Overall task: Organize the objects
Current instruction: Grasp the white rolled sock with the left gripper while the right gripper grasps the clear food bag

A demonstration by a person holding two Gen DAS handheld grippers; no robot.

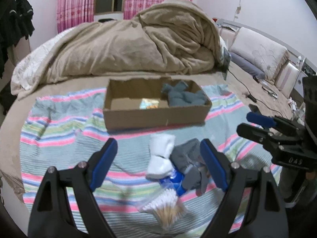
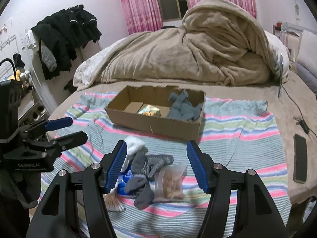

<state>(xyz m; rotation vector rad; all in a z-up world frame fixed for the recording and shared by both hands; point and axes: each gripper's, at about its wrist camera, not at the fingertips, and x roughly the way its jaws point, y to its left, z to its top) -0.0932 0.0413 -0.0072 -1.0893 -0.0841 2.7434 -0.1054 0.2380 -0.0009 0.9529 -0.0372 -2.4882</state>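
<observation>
A cardboard box [image 1: 156, 117] [image 2: 158, 126] stands on a striped towel [image 1: 65, 136] [image 2: 237, 127] on the bed. It holds blue-grey socks [image 1: 184, 96] [image 2: 183, 107] at its right end and a small packet [image 1: 149, 103] [image 2: 149, 110]. In front of the box lie white socks [image 1: 161, 156] [image 2: 133, 145], grey socks [image 1: 188, 158] [image 2: 150, 164], a blue packet [image 1: 174, 176], a bag of cotton swabs [image 1: 166, 208] and a clear bag of snacks [image 2: 171, 182]. My left gripper [image 1: 158, 152] is open above the pile. My right gripper [image 2: 156, 152] is open above the pile too.
A heaped beige blanket [image 1: 128, 47] [image 2: 188, 55] fills the far half of the bed. Pillows [image 1: 259, 53] lie at the right. A black phone [image 2: 300, 158] and a cable [image 2: 297, 111] lie on the bed right of the towel. Dark clothes [image 2: 65, 37] hang at the left.
</observation>
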